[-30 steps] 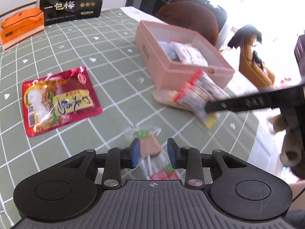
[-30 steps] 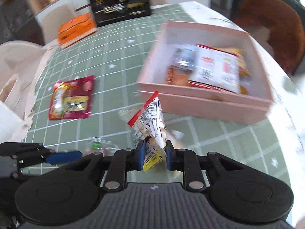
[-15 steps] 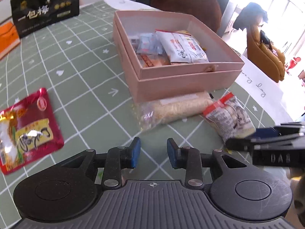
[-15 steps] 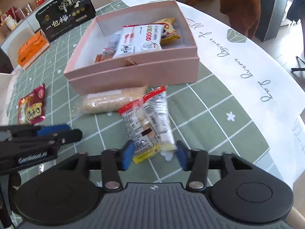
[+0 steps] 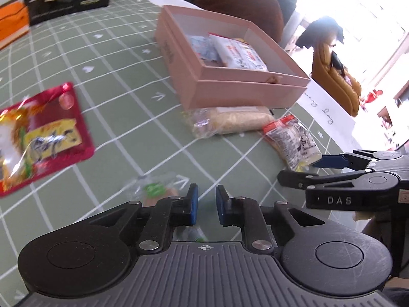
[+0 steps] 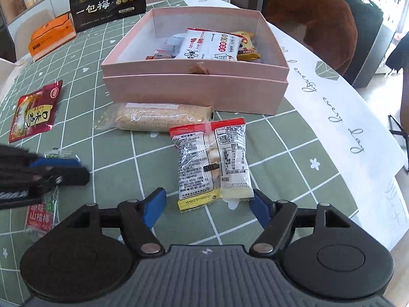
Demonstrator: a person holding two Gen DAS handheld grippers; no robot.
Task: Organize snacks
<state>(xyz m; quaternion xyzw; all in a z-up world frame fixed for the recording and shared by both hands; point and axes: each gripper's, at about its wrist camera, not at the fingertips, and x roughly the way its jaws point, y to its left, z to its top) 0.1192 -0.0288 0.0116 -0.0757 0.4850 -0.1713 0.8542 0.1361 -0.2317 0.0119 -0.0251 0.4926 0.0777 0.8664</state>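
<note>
The right gripper (image 6: 207, 202) is wide open, holding nothing; the packet (image 6: 212, 162) lies just ahead, long axis pointing away. The left gripper (image 5: 206, 204) is narrowly open, empty

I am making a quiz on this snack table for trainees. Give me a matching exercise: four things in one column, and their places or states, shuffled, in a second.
Things
1. pink cardboard box
2. clear red-topped snack packet
3. flat red foil pouch
4. right gripper

Places or states
A. lies alone, far left on the table
B. open wide, holding nothing
C. holds several snacks inside
D. lies flat on the tablecloth just ahead of the open fingers

Pairs: 1-C, 2-D, 3-A, 4-B
</note>
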